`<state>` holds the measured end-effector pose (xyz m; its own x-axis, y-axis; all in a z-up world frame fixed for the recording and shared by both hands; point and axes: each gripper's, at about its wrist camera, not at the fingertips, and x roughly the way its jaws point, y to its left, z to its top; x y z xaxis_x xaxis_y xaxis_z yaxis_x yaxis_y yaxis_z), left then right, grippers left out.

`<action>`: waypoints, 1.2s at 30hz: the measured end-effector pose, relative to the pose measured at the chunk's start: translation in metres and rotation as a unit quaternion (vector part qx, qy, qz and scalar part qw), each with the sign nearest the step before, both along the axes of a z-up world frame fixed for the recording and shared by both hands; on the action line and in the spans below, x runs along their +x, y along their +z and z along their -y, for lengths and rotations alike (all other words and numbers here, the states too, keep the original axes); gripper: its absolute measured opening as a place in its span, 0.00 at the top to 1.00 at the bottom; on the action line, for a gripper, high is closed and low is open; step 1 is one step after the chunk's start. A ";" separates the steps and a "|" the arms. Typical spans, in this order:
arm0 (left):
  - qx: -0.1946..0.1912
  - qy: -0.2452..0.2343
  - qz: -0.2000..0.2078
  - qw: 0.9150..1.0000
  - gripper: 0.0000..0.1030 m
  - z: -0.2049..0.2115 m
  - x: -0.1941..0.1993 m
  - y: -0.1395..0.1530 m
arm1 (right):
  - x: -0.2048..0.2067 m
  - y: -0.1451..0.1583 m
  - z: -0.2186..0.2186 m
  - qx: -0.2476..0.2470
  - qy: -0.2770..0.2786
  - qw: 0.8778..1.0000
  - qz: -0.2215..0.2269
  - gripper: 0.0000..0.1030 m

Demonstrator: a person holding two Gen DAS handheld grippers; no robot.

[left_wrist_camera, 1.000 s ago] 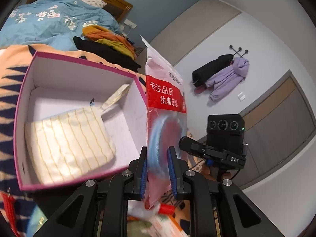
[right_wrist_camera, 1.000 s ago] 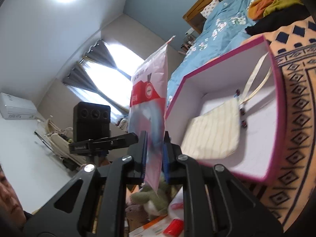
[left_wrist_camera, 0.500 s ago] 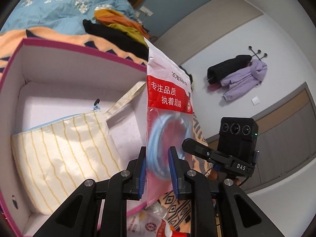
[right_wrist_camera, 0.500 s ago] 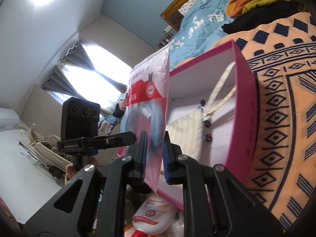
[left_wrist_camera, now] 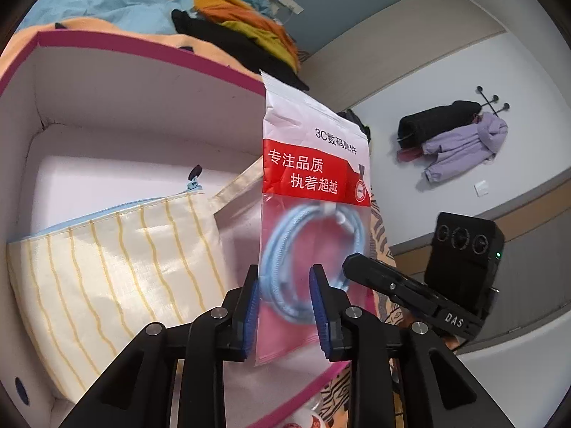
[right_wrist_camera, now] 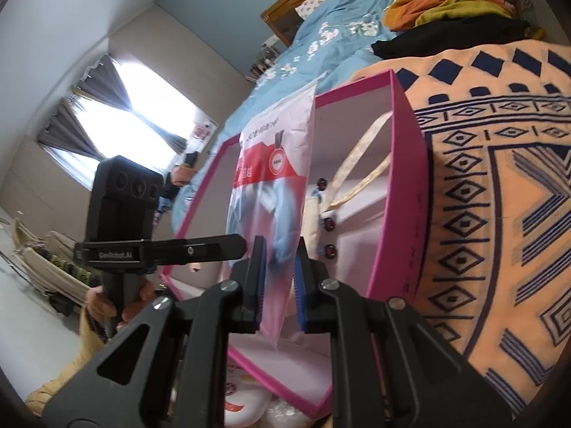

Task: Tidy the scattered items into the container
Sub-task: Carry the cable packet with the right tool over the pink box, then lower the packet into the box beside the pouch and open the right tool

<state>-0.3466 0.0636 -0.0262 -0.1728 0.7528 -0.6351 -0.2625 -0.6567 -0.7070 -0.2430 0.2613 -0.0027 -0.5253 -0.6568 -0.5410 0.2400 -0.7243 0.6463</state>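
A clear and red cable packet with a coiled blue cable hangs upright between both grippers, above the pink-rimmed white box. My left gripper is shut on its lower part. My right gripper also pinches the same packet from the other side. A yellow-striped pouch with a blue zip lies flat inside the box. Each gripper shows in the other's view.
The box sits on an orange and navy patterned blanket on a bed with a blue floral duvet and piled clothes. A red-and-white packet lies below the box's near edge. Coats hang on the wall.
Both grippers have carried the packet closer to and over the box, which now fills more of both views. The left jaws stand a little wider apart around the packet.
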 end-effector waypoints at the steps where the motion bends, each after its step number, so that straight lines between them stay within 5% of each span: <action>1: -0.002 0.001 0.003 1.000 0.73 -0.001 -0.001 -0.002 | -0.001 0.000 0.001 0.011 -0.004 1.000 0.002 0.83; 15: -0.041 0.005 0.034 0.999 0.72 -0.016 -0.013 -0.021 | -0.008 0.010 0.025 0.158 -0.033 0.987 -0.002 0.76; 27: -0.056 -0.002 0.027 0.998 0.72 -0.022 -0.013 -0.018 | 0.002 0.021 0.032 0.234 -0.057 0.970 -0.041 0.76; 34: -0.059 -0.008 0.003 0.998 0.71 -0.025 -0.007 -0.009 | 0.000 0.016 0.048 0.234 -0.025 0.971 -0.041 0.76; 36: -0.056 -0.009 -0.006 0.998 0.64 -0.026 -0.004 -0.006 | -0.002 0.009 0.047 0.227 -0.023 0.973 -0.030 0.76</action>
